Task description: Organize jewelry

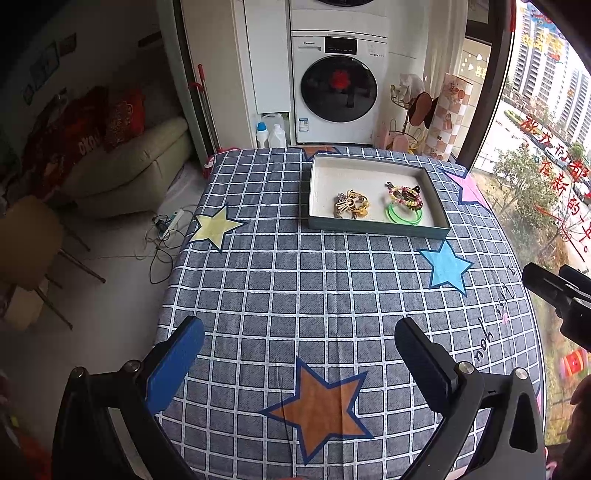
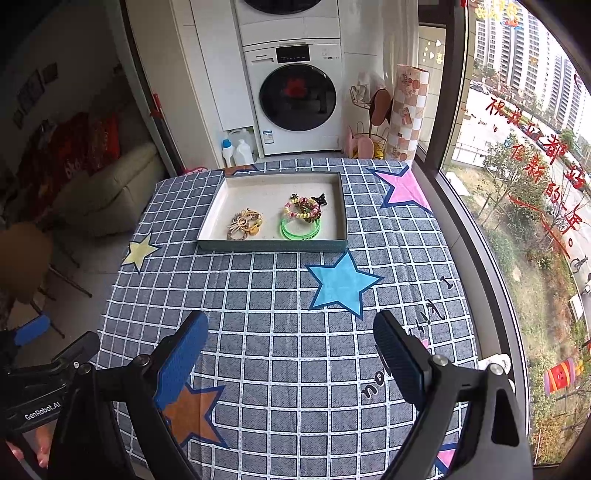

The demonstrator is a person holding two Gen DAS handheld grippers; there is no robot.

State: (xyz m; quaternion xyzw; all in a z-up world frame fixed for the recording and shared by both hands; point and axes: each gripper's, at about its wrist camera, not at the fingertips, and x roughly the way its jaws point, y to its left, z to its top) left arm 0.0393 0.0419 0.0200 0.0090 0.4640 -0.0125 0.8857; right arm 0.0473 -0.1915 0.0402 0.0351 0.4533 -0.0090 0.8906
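Covering the table, a checked cloth (image 1: 295, 280) lies bare between both grippers and the tray (image 2: 212, 221) at its far edge. Only the right view shows the window-side edge. Left gripper (image 1: 299, 354) and right gripper (image 2: 291, 350) gape empty; bracelets (image 2: 301, 218) sit in the tray.

The upper white stacked washing machine (image 2: 286, 11) is cut off at the top edge. My tangled gold-coloured jewelry pile (image 1: 351, 204) is too small to sort into pieces.
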